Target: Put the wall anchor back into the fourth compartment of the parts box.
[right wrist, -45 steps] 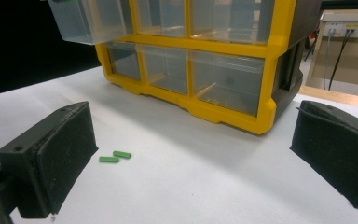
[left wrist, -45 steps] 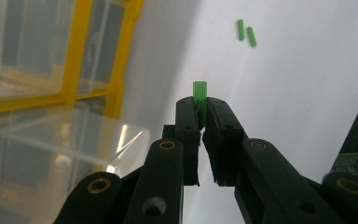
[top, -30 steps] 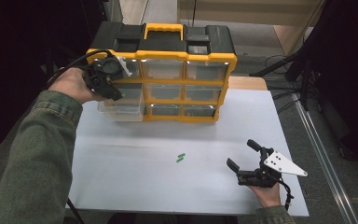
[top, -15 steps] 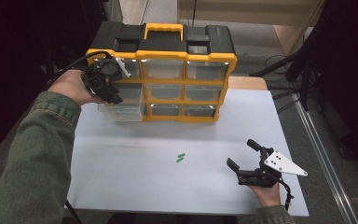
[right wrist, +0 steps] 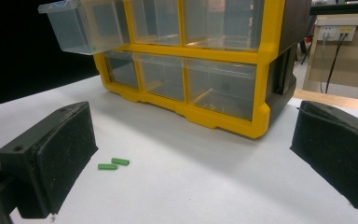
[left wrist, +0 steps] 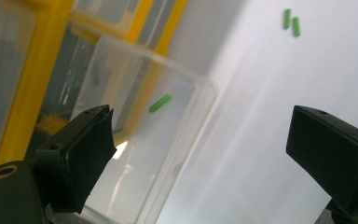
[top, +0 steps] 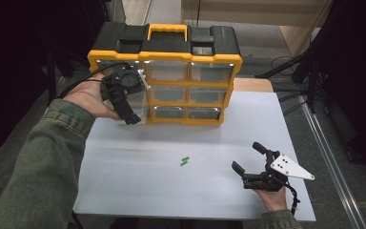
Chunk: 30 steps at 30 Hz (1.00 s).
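A yellow and black organizer (top: 167, 62) with clear drawers stands at the back of the white table (top: 138, 186). One clear drawer (left wrist: 168, 140) in its left column is pulled out, with a green piece (left wrist: 161, 102) inside; it also shows as the drawer (right wrist: 81, 25). My left gripper (top: 129, 106) hangs open over that drawer, its jaws wide apart around nothing (left wrist: 205, 140). Two small green pieces (top: 185, 161) lie mid-table, also seen as green pieces (right wrist: 113, 164). My right gripper (top: 247, 156) rests open at the front right, pointed at the organizer (right wrist: 191, 60).
A wooden bench top (top: 252, 85) shows behind the table's right rear corner. Cables and dark stands (top: 310, 62) are on the floor to the right. A metal rail (top: 333, 176) runs along the table's right side.
My left gripper has shifted a little right and toward the table front, beside the pulled-out drawer. The right gripper and the green pieces have not moved.
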### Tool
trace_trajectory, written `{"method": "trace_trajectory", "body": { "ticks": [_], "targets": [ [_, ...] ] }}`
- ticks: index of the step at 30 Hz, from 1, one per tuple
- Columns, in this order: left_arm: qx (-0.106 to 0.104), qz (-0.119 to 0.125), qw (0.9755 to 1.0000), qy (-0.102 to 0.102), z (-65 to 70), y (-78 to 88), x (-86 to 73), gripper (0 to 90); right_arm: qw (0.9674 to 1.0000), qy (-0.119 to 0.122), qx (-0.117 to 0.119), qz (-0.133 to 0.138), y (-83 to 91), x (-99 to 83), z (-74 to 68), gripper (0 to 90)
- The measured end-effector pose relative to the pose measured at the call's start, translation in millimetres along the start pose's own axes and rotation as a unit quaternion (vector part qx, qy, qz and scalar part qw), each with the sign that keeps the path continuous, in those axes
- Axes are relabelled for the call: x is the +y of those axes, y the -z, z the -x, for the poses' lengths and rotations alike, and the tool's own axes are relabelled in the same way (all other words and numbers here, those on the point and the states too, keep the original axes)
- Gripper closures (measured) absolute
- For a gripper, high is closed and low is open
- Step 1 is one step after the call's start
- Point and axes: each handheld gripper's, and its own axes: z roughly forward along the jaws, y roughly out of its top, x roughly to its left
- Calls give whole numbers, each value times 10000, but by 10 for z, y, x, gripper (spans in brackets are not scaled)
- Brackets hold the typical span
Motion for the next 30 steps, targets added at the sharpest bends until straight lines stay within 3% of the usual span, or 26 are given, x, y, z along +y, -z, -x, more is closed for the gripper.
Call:
{"method": "trace_trajectory", "body": {
  "ticks": [8, 13, 19, 26, 30],
  "targets": [
    [3, 67, 10000, 17, 217, -138, 216, 33, 10000, 40, 31, 22, -6, 5, -6, 0],
    [10, 12, 9997, -228, 395, -277, 402, 22, 10000, 5, 21, 39, -10, 9, -9, 0],
    [-3, 37, 9993, -374, 596, -437, 582, 22, 9999, 65, 79, 32, -32, 22, -30, 0],
    [25, -41, 9985, -543, 752, -649, 737, 22, 9999, 119, 113, 20, -79, 29, -38, 0],
    [-67, -145, 9973, -717, 852, -827, 837, 23, 9998, 148, 100, 20, -85, 29, -48, 0]
  ]
}}
